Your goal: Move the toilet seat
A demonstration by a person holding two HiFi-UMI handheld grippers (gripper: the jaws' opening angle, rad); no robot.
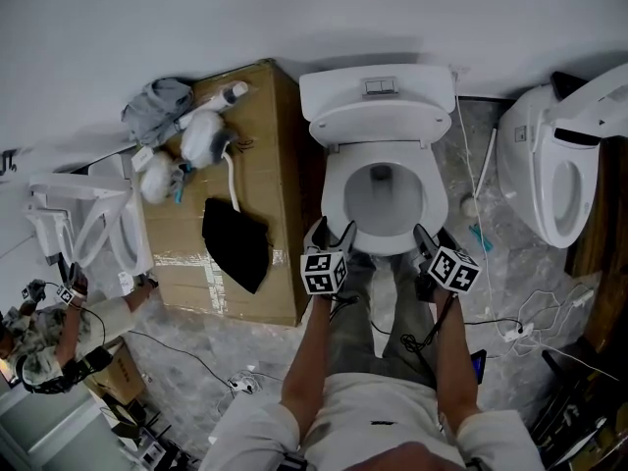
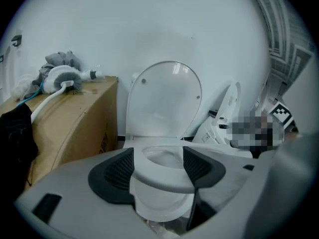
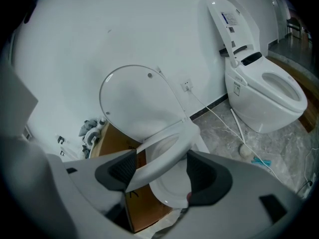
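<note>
The white toilet [image 1: 378, 86] stands against the wall with its lid [image 2: 164, 98] upright. The seat ring [image 1: 336, 189] lies over the bowl [image 3: 169, 195] and looks raised a little off its rim in the right gripper view. My left gripper [image 1: 330, 232] is at the seat's front left, jaws open, with the front of the seat [image 2: 159, 179] showing in the gap of that gripper [image 2: 158, 167]. My right gripper [image 1: 432, 238] is at the front right, also open. There the seat [image 3: 167, 153] crosses the gap of the right gripper [image 3: 162, 172] at a slant and touches the left pad.
A cardboard box [image 1: 265, 135] stands left of the toilet with a black cloth [image 1: 235, 243] and a brush on it. A second toilet [image 1: 559, 175] is at the right. Cables [image 1: 491, 327] trail over the floor. Another white seat [image 1: 88, 224] and a person [image 1: 44, 337] are at far left.
</note>
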